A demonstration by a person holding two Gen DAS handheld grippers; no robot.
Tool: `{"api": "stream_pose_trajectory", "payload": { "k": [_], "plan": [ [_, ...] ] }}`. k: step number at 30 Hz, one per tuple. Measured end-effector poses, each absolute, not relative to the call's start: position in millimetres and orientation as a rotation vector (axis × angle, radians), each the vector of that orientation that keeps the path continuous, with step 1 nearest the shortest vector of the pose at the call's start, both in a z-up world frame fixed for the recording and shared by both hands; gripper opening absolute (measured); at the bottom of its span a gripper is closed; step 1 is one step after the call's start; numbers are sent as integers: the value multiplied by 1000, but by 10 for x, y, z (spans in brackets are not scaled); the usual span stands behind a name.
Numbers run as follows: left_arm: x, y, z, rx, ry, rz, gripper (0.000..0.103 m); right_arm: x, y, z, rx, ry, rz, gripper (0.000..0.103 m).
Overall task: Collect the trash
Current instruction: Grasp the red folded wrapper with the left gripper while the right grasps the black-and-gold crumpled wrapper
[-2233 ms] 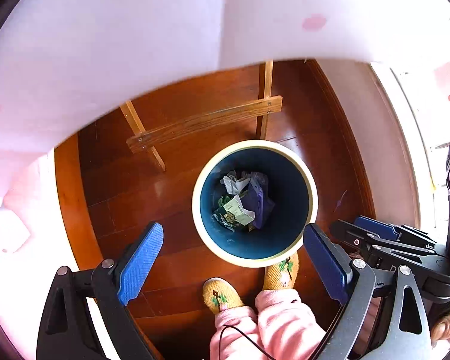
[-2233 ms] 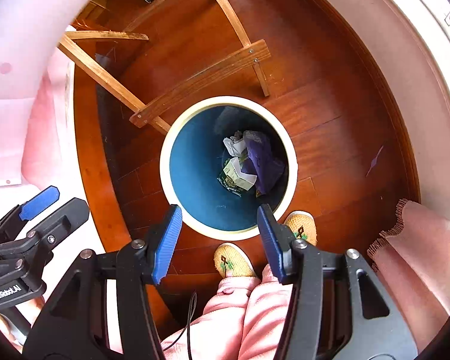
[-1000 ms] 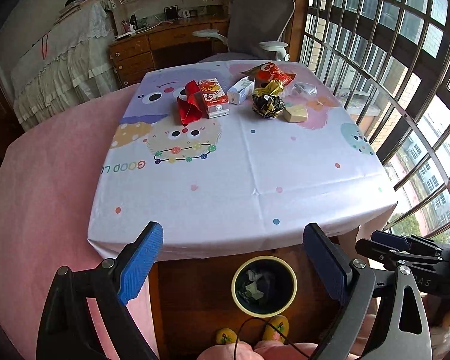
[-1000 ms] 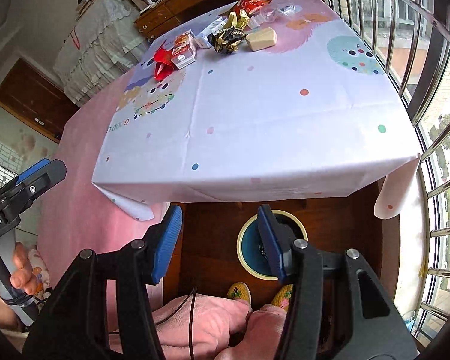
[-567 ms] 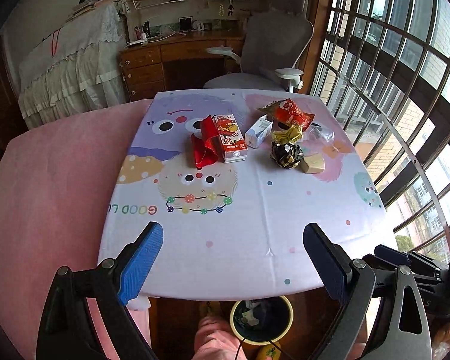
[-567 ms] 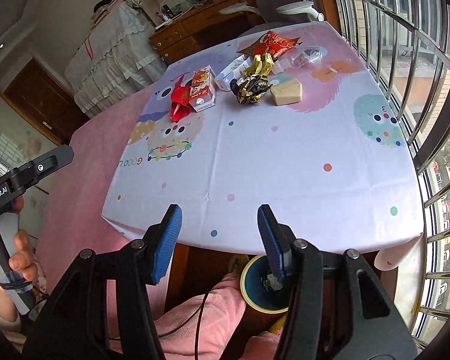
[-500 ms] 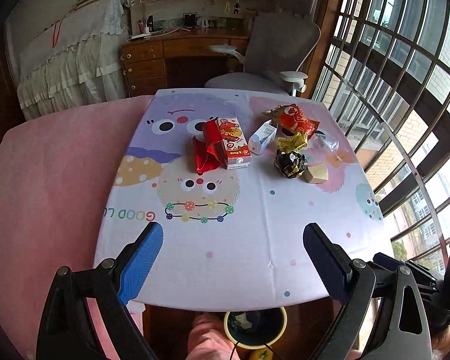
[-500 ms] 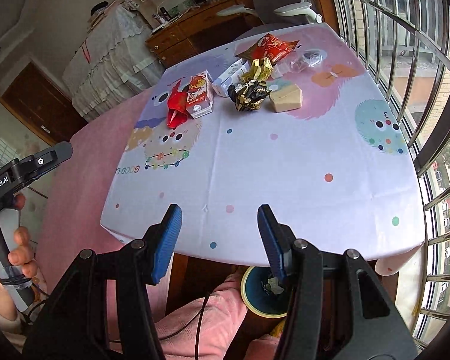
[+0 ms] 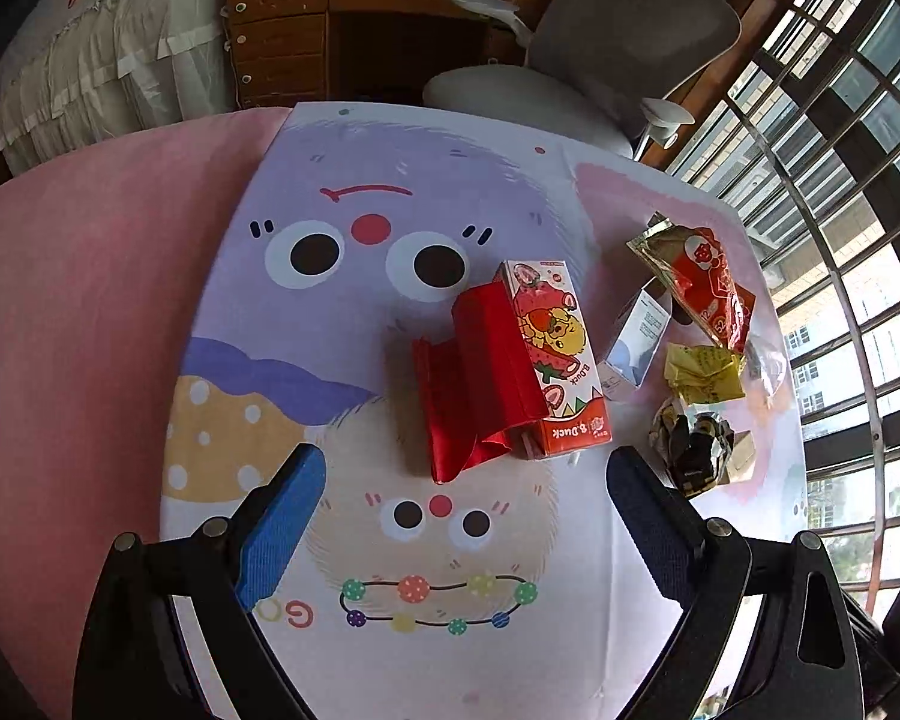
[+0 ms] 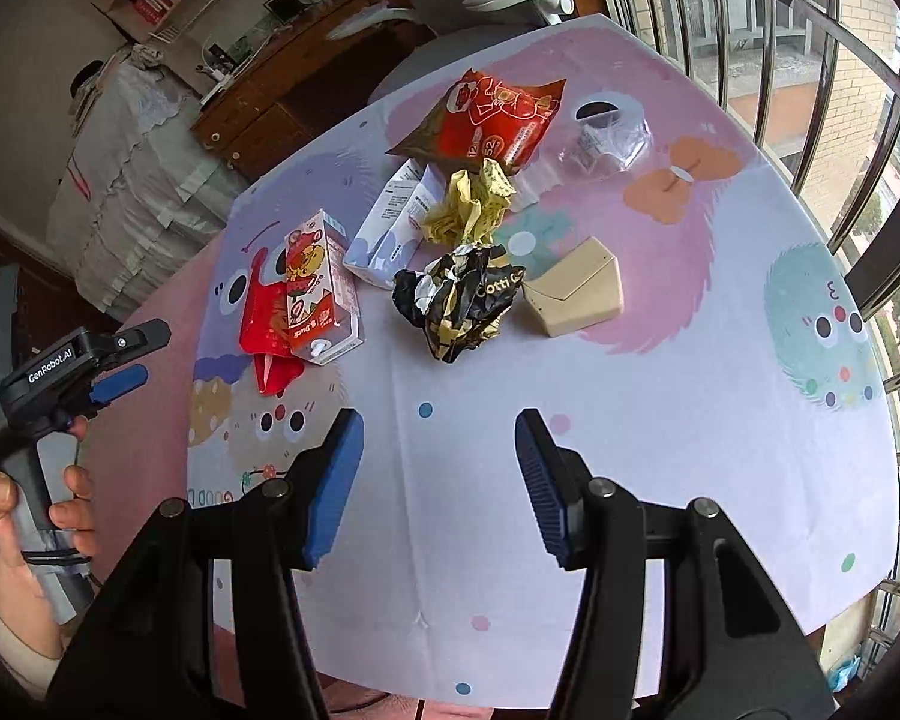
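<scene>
- Now we are swinging both grippers up from the bin to the table.
- Left gripper (image 9: pixel 459 498), spread and empty, is nearing the red wrapper (image 9: pixel 471 384).
- Right gripper (image 10: pixel 438 480), spread and empty, is facing the black wrapper (image 10: pixel 459 303) farther off.

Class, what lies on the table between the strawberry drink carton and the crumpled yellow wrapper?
The white and blue box lies between the strawberry drink carton and the crumpled yellow wrapper. The right wrist view shows it best.
</scene>
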State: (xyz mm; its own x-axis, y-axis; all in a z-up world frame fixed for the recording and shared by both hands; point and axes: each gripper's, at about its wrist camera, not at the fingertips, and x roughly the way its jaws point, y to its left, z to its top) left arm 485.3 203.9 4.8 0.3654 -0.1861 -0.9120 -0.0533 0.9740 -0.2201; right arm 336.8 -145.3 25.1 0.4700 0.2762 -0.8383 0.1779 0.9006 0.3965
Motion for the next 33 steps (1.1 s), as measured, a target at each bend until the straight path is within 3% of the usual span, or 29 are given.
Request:
{"api": "stream_pose_trajectory", "payload": {
  "k": [14,17,19,23,24,28,33],
  "plan": [
    [5672,2082,-940,-284,1393,-189,96,4226,-1422,-304,646,1156,-119,49],
    [5716,2114,-1068,-324,1430,-183,92,4286,-1407,-413,677,1160,-134,49],
    [5735,2102,-1136,-343,1451,-193,74,4320,-1408,-479,698,1168,-145,49],
    [5737,2025,-1150,-320,1448,-229,56,4372,-1418,-566,720,1172,-160,49],
    [5739,1997,-1169,-315,1459,-242,44,4390,-1421,-588,726,1175,-162,49],
    [5727,1912,-1138,-250,1431,-243,32,4473,-1416,-669,756,1174,-169,49],
    [5681,1846,-1071,-187,1412,-244,25,4552,-1438,-727,797,1178,-190,53]
  ]
}}
